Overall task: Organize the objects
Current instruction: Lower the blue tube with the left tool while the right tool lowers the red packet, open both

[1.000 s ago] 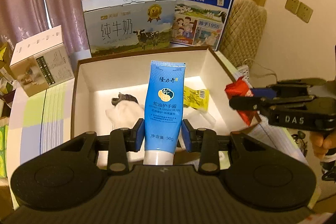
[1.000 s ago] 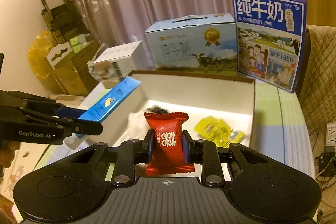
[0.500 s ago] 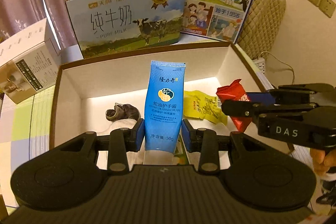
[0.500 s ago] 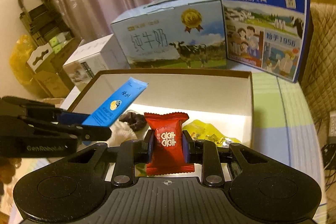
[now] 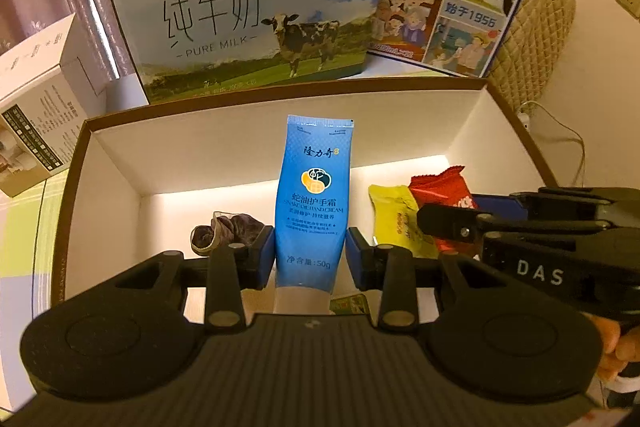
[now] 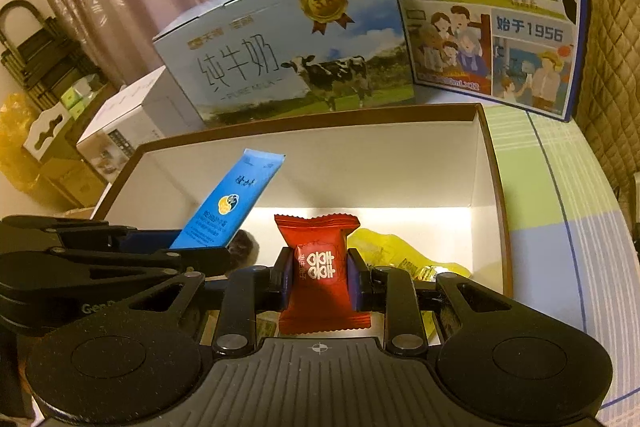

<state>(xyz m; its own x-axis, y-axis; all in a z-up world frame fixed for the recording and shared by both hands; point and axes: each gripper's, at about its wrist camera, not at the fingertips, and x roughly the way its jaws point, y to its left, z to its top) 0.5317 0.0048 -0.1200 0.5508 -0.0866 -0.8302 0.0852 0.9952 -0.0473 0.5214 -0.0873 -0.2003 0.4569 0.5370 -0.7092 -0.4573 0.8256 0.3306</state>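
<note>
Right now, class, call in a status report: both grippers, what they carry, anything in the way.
Left gripper shut on blue hand cream tube. Right gripper shut on red candy packet. Both over open box. Yellow packet, dark cloth lie inside.

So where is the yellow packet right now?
The yellow packet lies on the floor of the open box, toward its right side, just right of the red candy packet held in the right gripper.
</note>
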